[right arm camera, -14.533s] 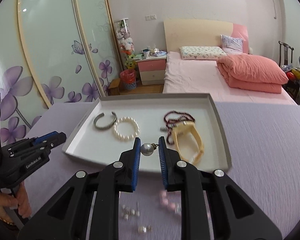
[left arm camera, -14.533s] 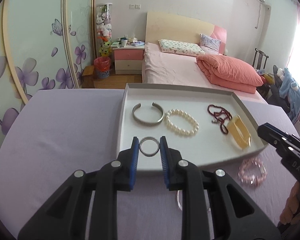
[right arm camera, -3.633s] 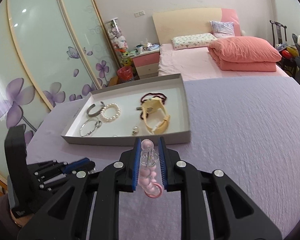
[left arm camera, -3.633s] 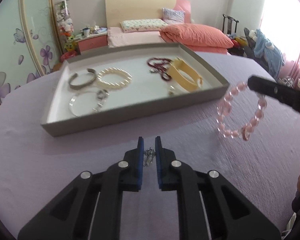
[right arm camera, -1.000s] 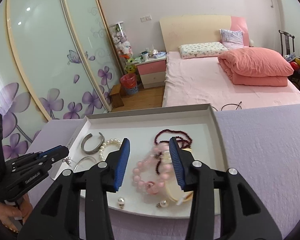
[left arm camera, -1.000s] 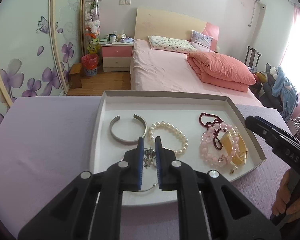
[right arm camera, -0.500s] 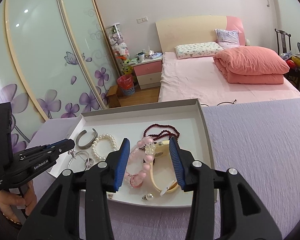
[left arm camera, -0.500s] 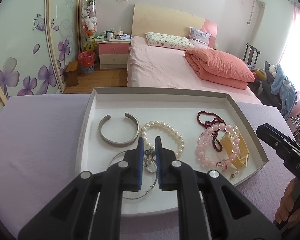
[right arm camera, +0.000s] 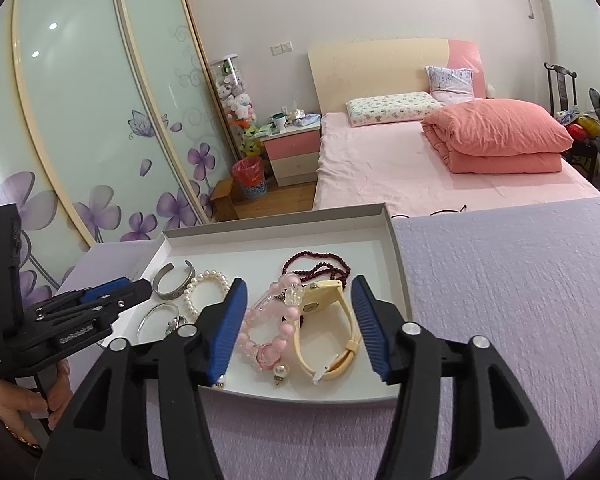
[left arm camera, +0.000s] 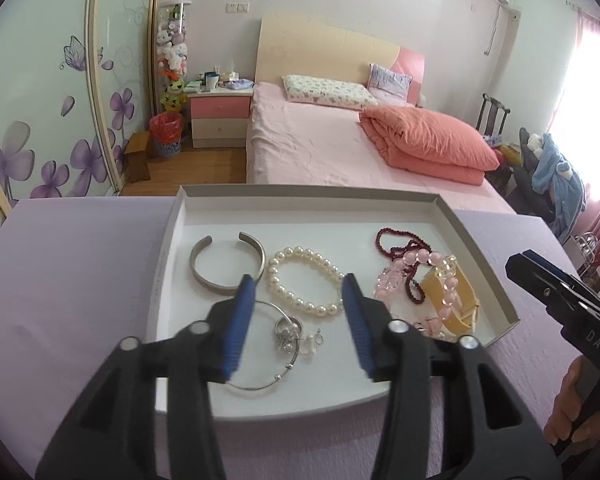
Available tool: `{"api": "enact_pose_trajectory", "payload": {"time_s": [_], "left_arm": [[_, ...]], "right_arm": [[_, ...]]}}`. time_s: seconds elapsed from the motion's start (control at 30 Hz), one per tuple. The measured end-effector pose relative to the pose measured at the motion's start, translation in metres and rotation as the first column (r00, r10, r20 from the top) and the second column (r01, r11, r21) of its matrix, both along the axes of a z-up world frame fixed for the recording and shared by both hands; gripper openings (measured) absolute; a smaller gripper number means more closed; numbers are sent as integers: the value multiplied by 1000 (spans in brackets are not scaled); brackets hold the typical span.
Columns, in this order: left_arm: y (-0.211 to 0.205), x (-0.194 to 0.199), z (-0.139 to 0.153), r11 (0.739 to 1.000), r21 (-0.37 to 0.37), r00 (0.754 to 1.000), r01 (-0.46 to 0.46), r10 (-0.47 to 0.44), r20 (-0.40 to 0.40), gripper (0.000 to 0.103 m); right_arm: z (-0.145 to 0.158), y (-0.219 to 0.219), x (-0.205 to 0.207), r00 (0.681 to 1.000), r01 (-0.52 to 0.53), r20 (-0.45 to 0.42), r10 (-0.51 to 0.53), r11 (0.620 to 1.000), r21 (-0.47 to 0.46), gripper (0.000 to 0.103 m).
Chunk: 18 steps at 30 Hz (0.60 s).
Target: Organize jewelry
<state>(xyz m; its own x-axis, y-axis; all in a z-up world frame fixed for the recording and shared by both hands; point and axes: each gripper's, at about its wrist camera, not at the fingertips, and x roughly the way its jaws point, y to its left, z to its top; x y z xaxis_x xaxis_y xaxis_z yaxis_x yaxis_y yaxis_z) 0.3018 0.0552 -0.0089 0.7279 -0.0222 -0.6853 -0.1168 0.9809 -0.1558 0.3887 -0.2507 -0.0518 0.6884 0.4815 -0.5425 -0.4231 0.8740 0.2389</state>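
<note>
Left claw (left arm camera: 298,316) has just popped open and there's nothing between its jaws now. The little silver chain piece (left arm camera: 312,342) it was pinching a second ago lies on the tray floor by the near edge, right beside the ring (left arm camera: 288,326) and inside the thin silver bangle (left arm camera: 260,346). Right claw (right arm camera: 296,322) has also just been opening wider and is empty too; the pink bead bracelet (right arm camera: 268,328) lies under it, draped over the yellow watch (right arm camera: 328,320) near the tray's right edge. The silver cuff (left arm camera: 228,264), pearl bracelet (left arm camera: 306,282) and dark red beads (left arm camera: 400,244) sit further back in the tray (left arm camera: 168,264). I can't spot any loose pieces on the purple tabletop (right arm camera: 520,300), so I'd guess the sorting is basically done, maybe just a bit of untangling on that right-hand pile.
</note>
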Motion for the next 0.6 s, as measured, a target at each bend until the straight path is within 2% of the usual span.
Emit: {"api": "enact_pose_trajectory", "payload": {"time_s": [0.07,0.17,0.23,0.33,0.43,0.6], "left_arm": [[3,-7,5,1000,-4,1000,-13,13,20,67],[7,-22,15,999,10,997,-36,35,64,82],[10,-33,22,998,28,994,-52,49,98,89],[12,-53,32,996,60,986,-69,59,155,95],[12,-75,43,995,69,975,-71,55,216,101],[10,-108,52,994,76,958,-84,59,281,101]], "right_arm": [[3,-2,-4,1000,8,13,-9,1000,4,71],[8,-2,-10,999,15,32,-16,1000,8,84],[12,-2,-17,998,19,56,-19,1000,7,92],[19,1,-29,995,22,96,-21,1000,-9,97],[24,5,-40,991,25,128,-23,1000,-14,99],[28,7,-60,985,54,162,-52,998,-12,101]]}}
